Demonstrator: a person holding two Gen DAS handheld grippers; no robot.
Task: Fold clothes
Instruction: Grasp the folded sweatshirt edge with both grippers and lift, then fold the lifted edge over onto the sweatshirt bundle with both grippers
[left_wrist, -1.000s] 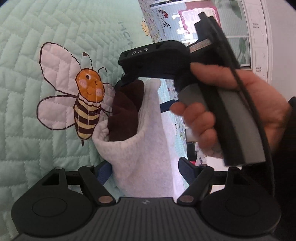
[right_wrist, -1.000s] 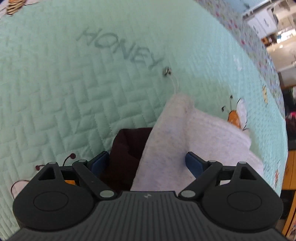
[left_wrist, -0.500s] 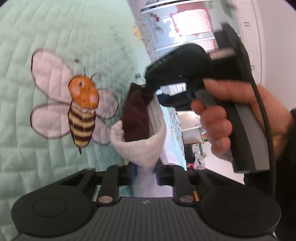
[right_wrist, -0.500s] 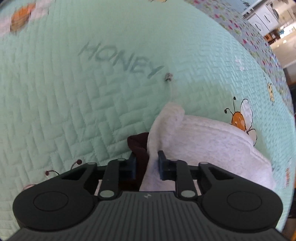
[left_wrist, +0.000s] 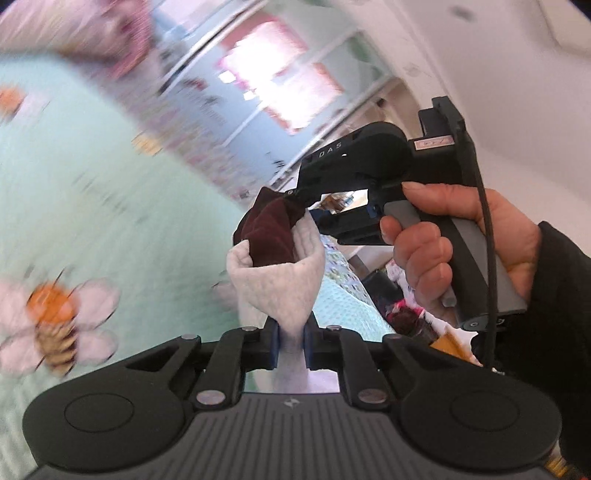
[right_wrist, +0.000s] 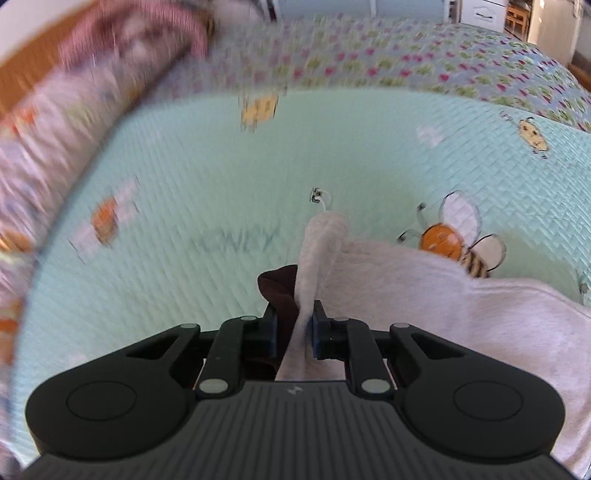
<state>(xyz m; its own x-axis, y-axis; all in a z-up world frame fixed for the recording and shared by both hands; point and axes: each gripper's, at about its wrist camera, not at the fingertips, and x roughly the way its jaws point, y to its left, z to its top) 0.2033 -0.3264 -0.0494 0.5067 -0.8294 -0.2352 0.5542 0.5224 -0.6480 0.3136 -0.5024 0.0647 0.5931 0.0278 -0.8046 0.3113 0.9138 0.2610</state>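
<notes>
A pale grey fleece garment (left_wrist: 280, 288) with a dark maroon lining (left_wrist: 271, 236) hangs between both grippers above a mint quilted bedspread (left_wrist: 110, 192). My left gripper (left_wrist: 291, 341) is shut on one edge of the grey fabric. The right gripper's body (left_wrist: 354, 173), held by a hand (left_wrist: 450, 236), shows in the left wrist view, pinching the far edge. In the right wrist view my right gripper (right_wrist: 293, 330) is shut on the garment (right_wrist: 424, 295), maroon lining (right_wrist: 279, 291) on the left. A metal-tipped drawstring (right_wrist: 319, 195) dangles beyond the fabric.
The bedspread (right_wrist: 221, 166) carries bee prints (right_wrist: 454, 243) and faint "HONEY" lettering (right_wrist: 236, 242). A floral quilt (right_wrist: 406, 62) lies behind it, with a pink patterned pillow (right_wrist: 122, 40) at the far left. White cabinets and a doorway (right_wrist: 517, 18) show at the back right.
Both grippers closed on the garment and lifted it off the bedspread; both views swung upward, bringing the room, floral quilt and pillow into view, with motion blur.
</notes>
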